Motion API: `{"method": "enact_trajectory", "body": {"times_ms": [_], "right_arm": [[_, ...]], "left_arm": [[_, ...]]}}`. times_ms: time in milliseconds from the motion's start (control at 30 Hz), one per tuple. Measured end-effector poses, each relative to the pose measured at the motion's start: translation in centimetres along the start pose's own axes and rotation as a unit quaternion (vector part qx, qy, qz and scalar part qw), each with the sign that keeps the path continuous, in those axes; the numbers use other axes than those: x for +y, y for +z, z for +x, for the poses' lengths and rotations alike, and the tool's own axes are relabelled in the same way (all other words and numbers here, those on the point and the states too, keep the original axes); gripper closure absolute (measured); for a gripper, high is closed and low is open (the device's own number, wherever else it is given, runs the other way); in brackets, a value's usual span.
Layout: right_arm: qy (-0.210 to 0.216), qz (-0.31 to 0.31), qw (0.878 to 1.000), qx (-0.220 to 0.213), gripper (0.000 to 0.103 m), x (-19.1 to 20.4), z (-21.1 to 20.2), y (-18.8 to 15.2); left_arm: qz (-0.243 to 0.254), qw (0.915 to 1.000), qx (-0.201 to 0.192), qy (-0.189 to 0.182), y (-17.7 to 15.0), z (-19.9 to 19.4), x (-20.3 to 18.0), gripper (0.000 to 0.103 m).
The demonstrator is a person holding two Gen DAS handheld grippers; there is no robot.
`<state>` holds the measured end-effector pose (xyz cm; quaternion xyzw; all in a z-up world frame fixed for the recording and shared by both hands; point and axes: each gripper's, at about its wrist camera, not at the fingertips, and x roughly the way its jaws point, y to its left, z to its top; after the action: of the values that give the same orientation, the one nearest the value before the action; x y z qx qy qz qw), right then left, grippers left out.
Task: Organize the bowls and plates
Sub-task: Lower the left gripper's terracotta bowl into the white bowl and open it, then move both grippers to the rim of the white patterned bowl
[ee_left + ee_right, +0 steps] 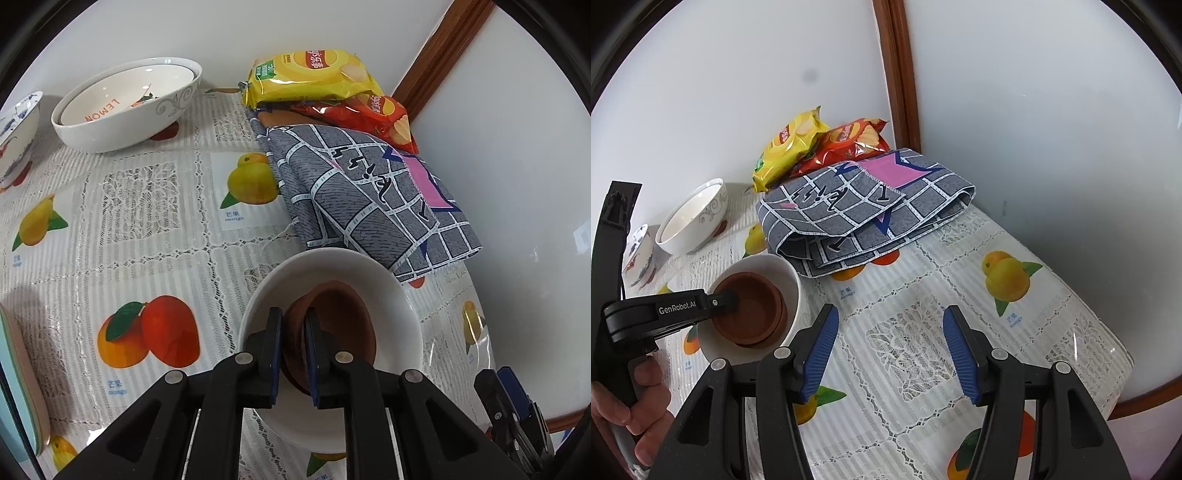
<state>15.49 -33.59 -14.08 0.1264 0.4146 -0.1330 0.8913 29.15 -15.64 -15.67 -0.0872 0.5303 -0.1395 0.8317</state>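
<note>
My left gripper (pixel 293 325) is shut on the rim of a brown bowl (pixel 343 325), which sits inside a white bowl (pixel 391 306) on the table. In the right wrist view the brown bowl (pixel 753 314) appears as two nested brown bowls inside the white bowl (pixel 783 273), with the left gripper (pixel 727 301) on their near rim. My right gripper (pixel 888 350) is open and empty above the tablecloth, to the right of the white bowl. A large white bowl with a smaller "LEMON" bowl inside (pixel 125 103) stands at the back left.
A folded grey checked cloth (pixel 369 195) lies just behind the white bowl. Yellow (pixel 314 77) and red (pixel 373 114) chip bags sit in the back corner. A blue-patterned bowl (pixel 16 136) stands far left; a plate edge (pixel 18 384) shows at near left. White walls border the table.
</note>
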Motion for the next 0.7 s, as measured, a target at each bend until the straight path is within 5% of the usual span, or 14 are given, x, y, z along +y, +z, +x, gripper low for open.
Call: {"method": "enact_trajectory", "body": {"times_ms": [267,367,467,700], "right_arm": [[0.012,0.001,1.0,0.008,0.045,0.3,0.4,-0.1],[0.016,0.0,1.0,0.012,0.045,0.7,0.9,-0.1],[0.023,0.001,1.0,0.019,0.045,1.0,1.6,-0.2],[0.047,0.005,0.999,0.02,0.045,2.0,2.4,0.0]], "left_arm": [[0.032,0.9991,-0.021,0.02,0.2,-2.2,-0.8,0.091],[0.051,0.9969,-0.042,0.043,0.4,-3.5,-1.0,0.08],[0.055,0.995,-0.055,0.062,0.6,-4.1,-0.9,0.079],[0.047,0.9953,-0.023,0.082,1.0,-2.5,0.3,0.079]]}}
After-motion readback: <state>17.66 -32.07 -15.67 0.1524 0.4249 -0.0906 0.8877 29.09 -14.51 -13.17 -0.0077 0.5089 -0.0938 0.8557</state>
